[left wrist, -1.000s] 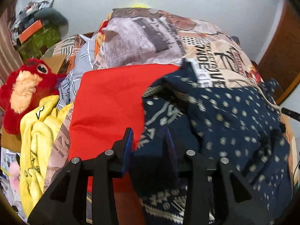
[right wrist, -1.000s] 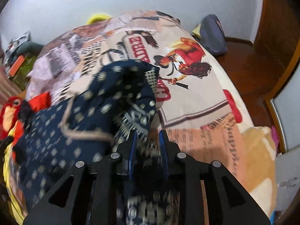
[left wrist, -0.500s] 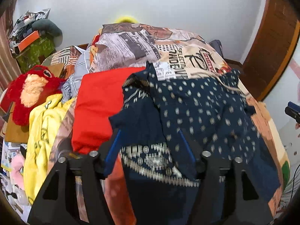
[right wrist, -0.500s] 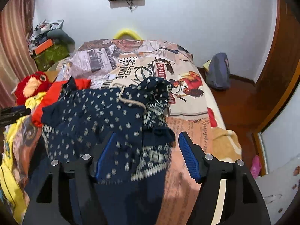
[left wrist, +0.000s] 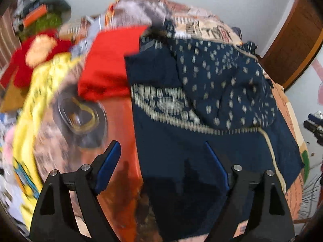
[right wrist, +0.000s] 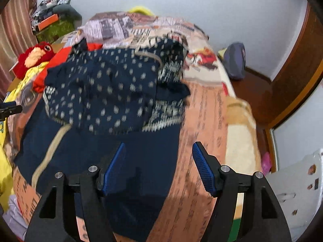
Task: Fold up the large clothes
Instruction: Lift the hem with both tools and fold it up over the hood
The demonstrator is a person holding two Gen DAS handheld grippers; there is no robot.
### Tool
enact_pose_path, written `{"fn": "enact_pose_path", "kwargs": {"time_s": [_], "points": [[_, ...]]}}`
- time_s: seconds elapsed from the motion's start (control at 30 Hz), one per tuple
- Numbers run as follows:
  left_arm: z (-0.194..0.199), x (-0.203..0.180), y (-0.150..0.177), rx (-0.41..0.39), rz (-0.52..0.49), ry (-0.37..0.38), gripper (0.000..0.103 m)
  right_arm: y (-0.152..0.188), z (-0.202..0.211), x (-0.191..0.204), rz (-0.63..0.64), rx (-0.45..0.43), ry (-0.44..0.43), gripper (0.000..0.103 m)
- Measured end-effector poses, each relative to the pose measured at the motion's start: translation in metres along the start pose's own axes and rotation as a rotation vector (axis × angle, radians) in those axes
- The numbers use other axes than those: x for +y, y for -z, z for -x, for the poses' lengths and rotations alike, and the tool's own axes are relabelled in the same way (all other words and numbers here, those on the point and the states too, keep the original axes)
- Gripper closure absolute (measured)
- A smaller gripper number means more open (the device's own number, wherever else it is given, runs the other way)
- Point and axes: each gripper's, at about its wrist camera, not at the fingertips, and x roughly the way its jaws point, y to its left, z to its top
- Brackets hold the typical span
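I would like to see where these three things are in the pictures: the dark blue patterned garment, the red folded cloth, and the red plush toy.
dark blue patterned garment (right wrist: 113, 92): right wrist view, on its dotted upper layer.
red folded cloth (left wrist: 109, 60): left wrist view, on its flat top.
red plush toy (right wrist: 35, 57): right wrist view, on its pale face patch.

- The garment (right wrist: 105, 92) lies on the bed (right wrist: 203, 121), its upper part folded over the lower
- A folded cloth (left wrist: 109, 60) lies just left of it
- A plush toy (right wrist: 34, 58) sits farther left
- A bag (right wrist: 235, 60) lies on the floor right of the bed
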Motion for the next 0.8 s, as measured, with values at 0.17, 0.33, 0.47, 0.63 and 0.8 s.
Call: {"fn": "enact_pose_path", "kwargs": {"time_s": [0.17, 0.33, 0.47, 0.63, 0.8], "points": [[-0.021, 0.006, 0.031, 0.104, 0.046, 0.057, 0.02, 0.025, -0.019, -0.002, -0.054, 0.082, -0.041, 0.038], [-0.043, 0.012, 0.049, 0.186, 0.094, 0.139, 0.02, 0.046, -0.039, -0.014, -0.155, 0.146, -0.115, 0.038], [-0.056, 0.017, 0.057, 0.216, 0.179, 0.263, 0.037, 0.054, -0.051, -0.036, -0.334, 0.169, -0.253, 0.038], [-0.058, 0.023, 0.055, 0.197, 0.233, 0.339, 0.08, 0.054, -0.06, -0.04, -0.372, 0.162, -0.315, 0.038], [-0.047, 0.012, 0.042, 0.163, 0.191, 0.308, 0.093, 0.049, -0.062, -0.033, -0.369, 0.14, -0.356, 0.075]]}}
